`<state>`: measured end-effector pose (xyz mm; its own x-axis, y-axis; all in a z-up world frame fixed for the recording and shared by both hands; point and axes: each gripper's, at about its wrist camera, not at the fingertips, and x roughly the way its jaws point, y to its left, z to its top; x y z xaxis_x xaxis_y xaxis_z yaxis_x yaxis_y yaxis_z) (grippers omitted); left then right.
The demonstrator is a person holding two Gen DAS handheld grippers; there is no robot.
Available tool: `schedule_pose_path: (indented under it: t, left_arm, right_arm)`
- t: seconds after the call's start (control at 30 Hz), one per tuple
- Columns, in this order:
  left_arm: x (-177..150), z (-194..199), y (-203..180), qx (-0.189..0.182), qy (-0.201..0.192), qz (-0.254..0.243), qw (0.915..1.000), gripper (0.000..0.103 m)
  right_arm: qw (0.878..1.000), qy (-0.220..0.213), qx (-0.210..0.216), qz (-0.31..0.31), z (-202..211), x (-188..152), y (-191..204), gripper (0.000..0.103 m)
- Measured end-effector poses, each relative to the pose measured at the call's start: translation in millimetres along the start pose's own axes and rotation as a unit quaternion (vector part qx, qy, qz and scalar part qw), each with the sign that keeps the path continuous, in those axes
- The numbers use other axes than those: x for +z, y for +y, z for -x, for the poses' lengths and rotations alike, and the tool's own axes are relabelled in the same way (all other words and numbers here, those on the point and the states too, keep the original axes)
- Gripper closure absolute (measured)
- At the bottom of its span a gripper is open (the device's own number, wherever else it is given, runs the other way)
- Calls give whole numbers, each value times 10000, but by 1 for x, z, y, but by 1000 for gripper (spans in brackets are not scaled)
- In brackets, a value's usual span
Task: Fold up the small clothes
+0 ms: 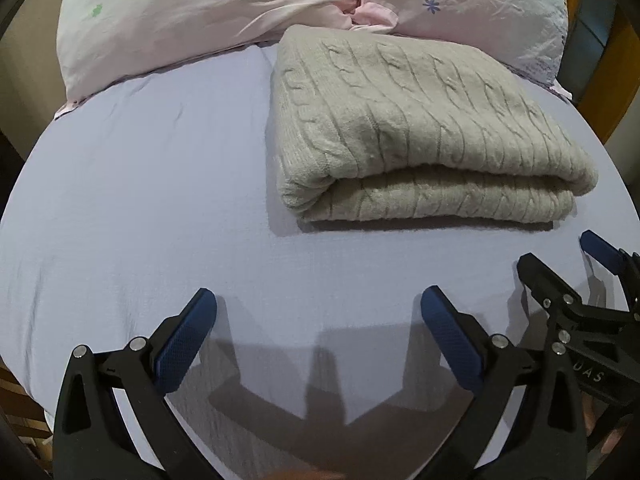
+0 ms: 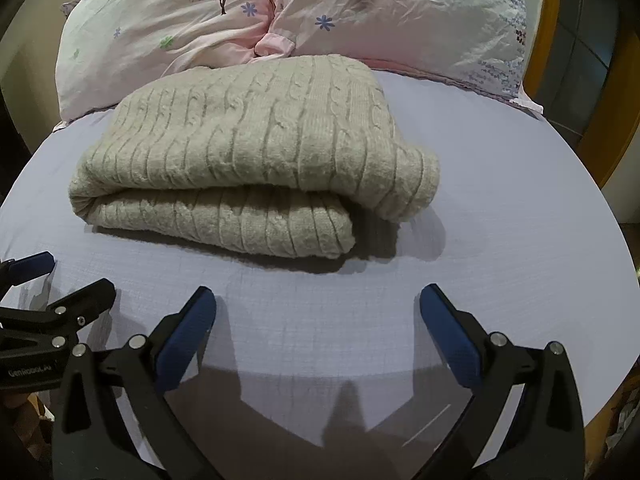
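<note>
Beige cable-knit sweater (image 1: 420, 128) lies folded into a thick rectangular bundle on the pale lavender bed sheet (image 1: 140, 200); two layers show at its near edge, the upper one rolled over the lower; its far edge touches the pink floral pillows (image 1: 200, 8) at the head of the bed.

Left wrist view, left to right: bare sheet with light creases fills the left side; the left claw (image 1: 318, 304), black arms with blue textured pads (image 1: 188, 340), sits low in frame, spread wide with nothing between the pads; its shadow falls on the sheet beneath it; the sweater lies ahead and to the right, apart from the pads; the right claw (image 1: 556, 256) enters at the lower right edge, just beside the left one, near the sweater's near right corner but not touching it.

Right wrist view, left to right: the left claw (image 2: 76, 276) shows at the left edge, one blue pad and one black arm visible, over the sheet (image 2: 500, 200); the sweater (image 2: 256, 152) spans left to centre, its right end a rounded fold overhanging the lower layer; the right claw (image 2: 318, 304) is spread wide and holds nothing, pads (image 2: 448, 336) above bare sheet short of the sweater's near edge; the pillows (image 2: 380, 12) sit behind, one printed with a small tree; an orange wooden bed frame (image 2: 548, 20) shows at the far right.
</note>
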<state>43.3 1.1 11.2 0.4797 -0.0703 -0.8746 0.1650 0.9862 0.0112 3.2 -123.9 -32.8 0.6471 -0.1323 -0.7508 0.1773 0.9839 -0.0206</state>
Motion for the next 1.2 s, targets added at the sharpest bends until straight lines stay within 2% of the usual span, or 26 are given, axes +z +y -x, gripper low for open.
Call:
schedule_pose_path:
  t: [1.2]
  left_arm:
    - [-3, 3, 0, 68, -79, 101, 9999, 1]
  right_arm:
    - [10000, 4, -32, -42, -1, 1, 1, 2]
